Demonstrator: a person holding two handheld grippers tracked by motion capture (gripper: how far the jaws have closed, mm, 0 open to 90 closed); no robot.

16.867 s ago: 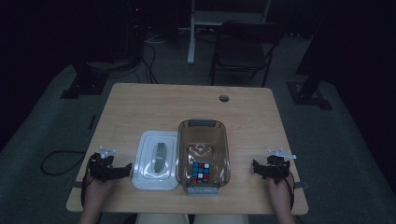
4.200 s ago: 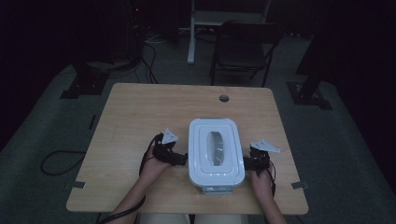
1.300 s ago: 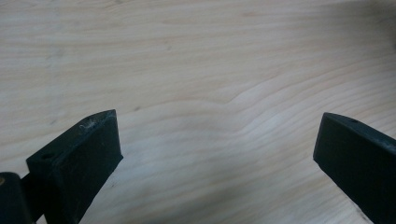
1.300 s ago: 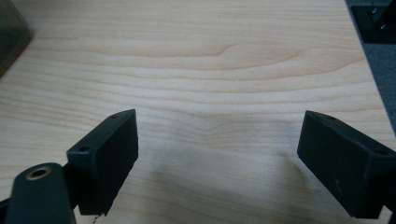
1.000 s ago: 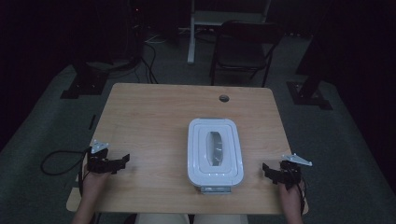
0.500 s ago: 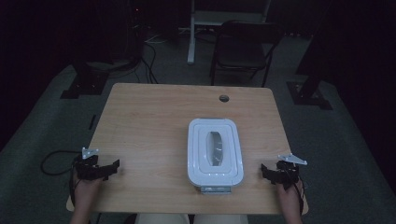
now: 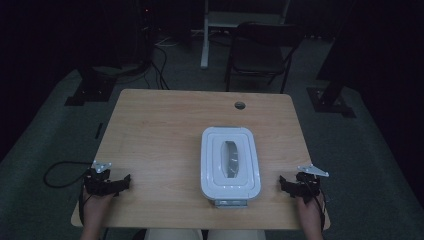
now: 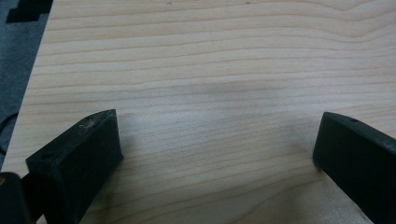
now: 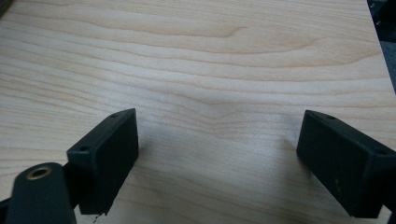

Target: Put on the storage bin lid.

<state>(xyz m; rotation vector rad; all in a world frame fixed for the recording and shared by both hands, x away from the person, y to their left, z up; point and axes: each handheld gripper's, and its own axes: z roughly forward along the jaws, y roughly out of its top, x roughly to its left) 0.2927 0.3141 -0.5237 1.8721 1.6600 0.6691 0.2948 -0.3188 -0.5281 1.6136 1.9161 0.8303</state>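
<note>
Resting at the near table (image 7: 165, 125) corners: left gripper (image 7: 120, 183) and right gripper (image 7: 286, 184), jaws spread wide, holding nothing, likely parked clear of finished work. Sitting between them, slightly farther in: white lidded container (image 7: 230, 162), lid on. Standing beyond: a dark chair (image 7: 262, 50).

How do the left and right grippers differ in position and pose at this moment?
The left gripper sits at the near-left table edge, far from the white lidded box; the right gripper sits at the near-right edge, closer to the box. The left points right, the right points left, toward each other. Both are open, empty, and clear of the box.
</note>
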